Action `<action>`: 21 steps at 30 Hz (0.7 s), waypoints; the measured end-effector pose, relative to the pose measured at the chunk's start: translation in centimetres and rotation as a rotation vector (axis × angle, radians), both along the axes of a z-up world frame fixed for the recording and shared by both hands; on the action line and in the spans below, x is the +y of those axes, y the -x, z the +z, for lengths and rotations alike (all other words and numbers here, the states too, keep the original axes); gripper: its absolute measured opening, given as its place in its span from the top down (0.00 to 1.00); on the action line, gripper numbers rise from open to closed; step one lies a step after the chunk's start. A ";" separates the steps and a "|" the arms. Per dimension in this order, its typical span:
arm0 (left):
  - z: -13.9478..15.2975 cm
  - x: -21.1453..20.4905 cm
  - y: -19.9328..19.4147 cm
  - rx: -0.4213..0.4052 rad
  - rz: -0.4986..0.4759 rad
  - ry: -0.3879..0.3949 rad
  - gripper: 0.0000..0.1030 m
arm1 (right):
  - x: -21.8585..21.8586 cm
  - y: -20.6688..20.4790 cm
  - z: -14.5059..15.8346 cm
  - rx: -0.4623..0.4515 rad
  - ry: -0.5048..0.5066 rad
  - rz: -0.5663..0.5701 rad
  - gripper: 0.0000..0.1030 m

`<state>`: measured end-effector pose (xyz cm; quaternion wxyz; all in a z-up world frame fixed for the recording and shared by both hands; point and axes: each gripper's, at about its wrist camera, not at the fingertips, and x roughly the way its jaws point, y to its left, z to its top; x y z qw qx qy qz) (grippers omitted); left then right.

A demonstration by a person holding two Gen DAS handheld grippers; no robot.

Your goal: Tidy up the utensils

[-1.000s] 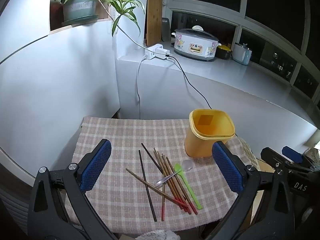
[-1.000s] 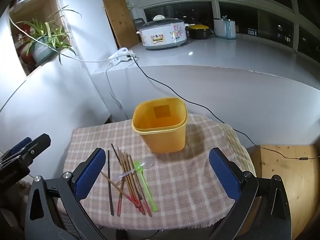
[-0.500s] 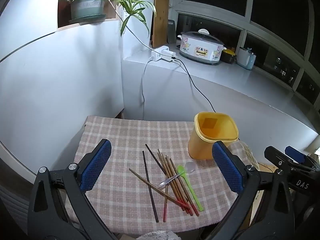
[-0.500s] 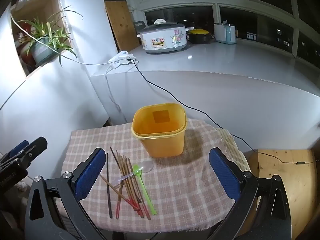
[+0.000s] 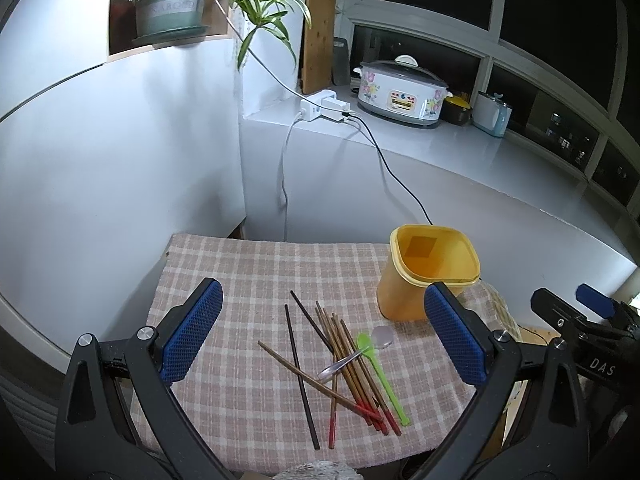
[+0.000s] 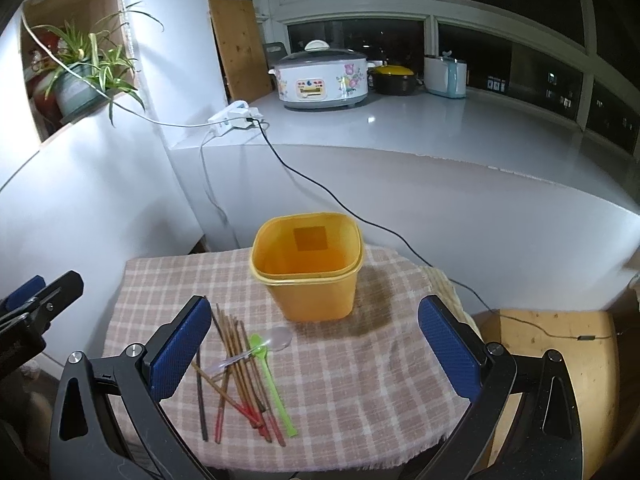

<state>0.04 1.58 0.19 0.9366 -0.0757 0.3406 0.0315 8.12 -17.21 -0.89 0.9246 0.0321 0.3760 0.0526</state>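
A pile of several chopsticks [image 5: 340, 360] [image 6: 240, 376], brown with red ends and two dark ones, lies on a checked cloth [image 5: 240, 280] [image 6: 360, 400]. Across them rest a green plastic spoon [image 5: 380, 376] [image 6: 272, 384] and a clear spoon [image 5: 360, 350] [image 6: 276, 338]. An empty yellow tub [image 5: 430, 272] [image 6: 308, 268] stands upright just beyond. My left gripper [image 5: 324, 336] hovers open above the pile. My right gripper [image 6: 316, 350] is open too, held above the cloth in front of the tub, with the pile by its left finger.
The small table stands against a white wall and a raised counter [image 6: 440, 132] holding a rice cooker [image 6: 320, 76], a power strip [image 6: 236, 118] and trailing cables. A potted plant [image 5: 172, 4] sits in a niche. A wooden stool [image 6: 560, 344] stands to the right.
Both grippers have pulled back and risen a little, so the table looks slightly smaller and lower in each view. Utensils and tub have not moved. Both grippers stay open.
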 end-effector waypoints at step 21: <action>-1.3 0.1 -2.2 0.041 -0.071 0.114 0.01 | -0.1 -3.3 -1.2 0.100 -0.196 0.132 0.01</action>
